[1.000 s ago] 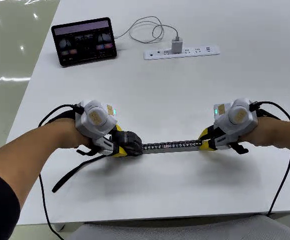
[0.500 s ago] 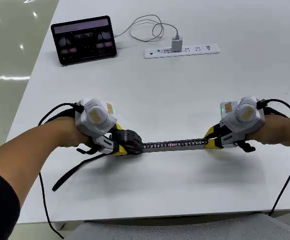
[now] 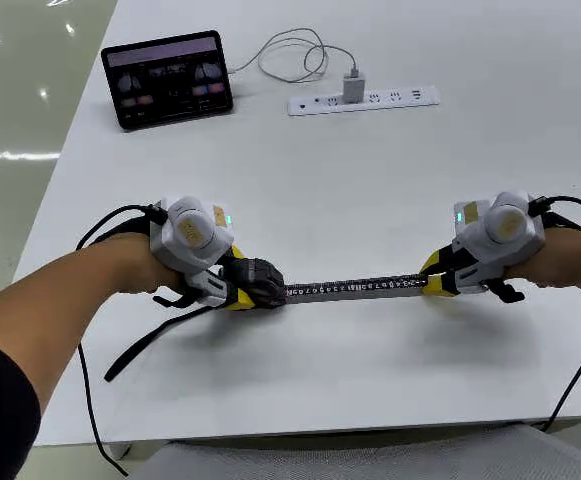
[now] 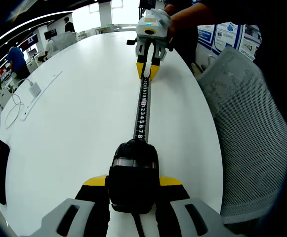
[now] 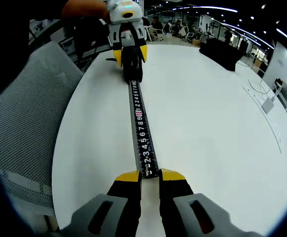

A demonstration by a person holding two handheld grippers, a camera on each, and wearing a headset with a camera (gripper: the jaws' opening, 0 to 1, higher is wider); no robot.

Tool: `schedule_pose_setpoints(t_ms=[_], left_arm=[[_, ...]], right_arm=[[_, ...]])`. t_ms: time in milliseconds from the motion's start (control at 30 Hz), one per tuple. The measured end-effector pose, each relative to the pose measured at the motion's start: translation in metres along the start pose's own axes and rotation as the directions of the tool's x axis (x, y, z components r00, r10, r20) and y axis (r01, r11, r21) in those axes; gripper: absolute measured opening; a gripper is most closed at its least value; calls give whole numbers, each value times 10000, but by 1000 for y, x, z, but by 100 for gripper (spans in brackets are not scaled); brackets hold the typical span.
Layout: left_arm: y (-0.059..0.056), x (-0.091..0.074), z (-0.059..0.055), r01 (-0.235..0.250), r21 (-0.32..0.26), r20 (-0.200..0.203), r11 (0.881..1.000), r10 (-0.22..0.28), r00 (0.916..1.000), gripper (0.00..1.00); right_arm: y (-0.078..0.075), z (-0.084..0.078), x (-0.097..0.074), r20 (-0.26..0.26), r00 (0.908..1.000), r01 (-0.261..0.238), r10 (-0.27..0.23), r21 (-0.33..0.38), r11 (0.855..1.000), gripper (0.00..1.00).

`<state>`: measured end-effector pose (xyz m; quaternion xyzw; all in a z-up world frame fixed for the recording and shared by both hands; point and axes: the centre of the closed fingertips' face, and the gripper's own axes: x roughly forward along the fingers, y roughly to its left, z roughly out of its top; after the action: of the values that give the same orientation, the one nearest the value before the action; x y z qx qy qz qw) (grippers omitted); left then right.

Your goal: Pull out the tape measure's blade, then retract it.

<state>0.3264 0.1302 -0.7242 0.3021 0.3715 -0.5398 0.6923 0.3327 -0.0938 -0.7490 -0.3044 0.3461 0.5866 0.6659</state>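
Note:
The black tape measure case sits between the jaws of my left gripper, which is shut on it. Its dark blade, printed with white numbers, lies stretched flat along the white table. My right gripper is shut on the blade's end at the right. In the left gripper view the right gripper shows at the blade's far end; the right gripper view has the left gripper and case at the far end.
A tablet stands at the table's far left. A white power strip with a charger and coiled cable lies behind the work. Gripper cables trail off the near edge. A mesh chair is beside the table.
My right gripper has moved further right with the blade's end, drawing more blade out of the case. The left gripper and case have stayed in place.

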Motion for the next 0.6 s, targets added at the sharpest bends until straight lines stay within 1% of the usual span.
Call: schedule_pose_setpoints(t_ms=[600], left_arm=[[0,1,0,-7,-46,46,10000,7,10000,31]], right_arm=[[-5,-12,-8,-127,9998,135,-133,131,9998,8]])
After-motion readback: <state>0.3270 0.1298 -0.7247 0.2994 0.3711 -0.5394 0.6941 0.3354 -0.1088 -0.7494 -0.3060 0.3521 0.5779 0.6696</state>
